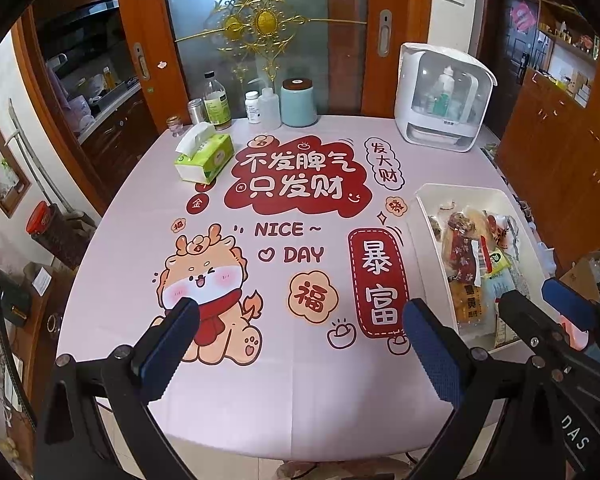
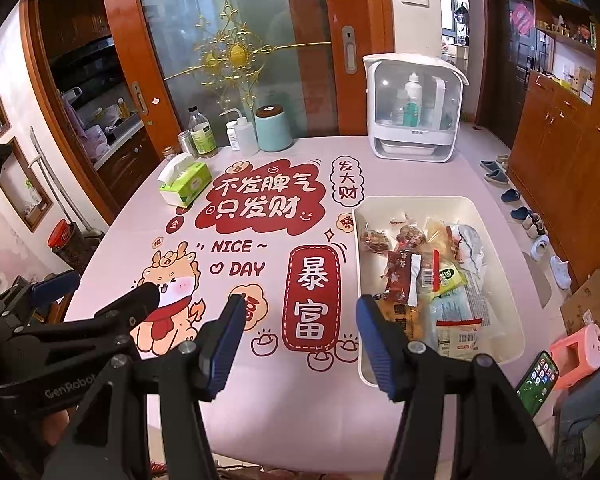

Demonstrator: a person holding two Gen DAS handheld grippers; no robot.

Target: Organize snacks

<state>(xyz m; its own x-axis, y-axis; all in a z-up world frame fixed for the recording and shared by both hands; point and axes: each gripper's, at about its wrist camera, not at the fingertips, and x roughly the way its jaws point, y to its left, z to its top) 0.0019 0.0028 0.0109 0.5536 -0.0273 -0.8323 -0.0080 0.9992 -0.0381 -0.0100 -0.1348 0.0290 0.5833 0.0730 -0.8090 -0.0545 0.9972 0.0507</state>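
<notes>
Snack packets (image 2: 428, 280) lie piled inside the white bin (image 2: 496, 216); none lies beside it. Left tongs (image 1: 300, 344) and right tongs (image 2: 300, 340) hover before the bin, wide and empty. Sorting looks finished.

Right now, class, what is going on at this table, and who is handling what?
A person holds two grippers over a pink printed tablecloth. The left gripper and the right gripper are both open and hold nothing. The wrapped snack packets all lie in the white rectangular plastic bin on the table's right side. A green tissue box stands at the far left.
</notes>
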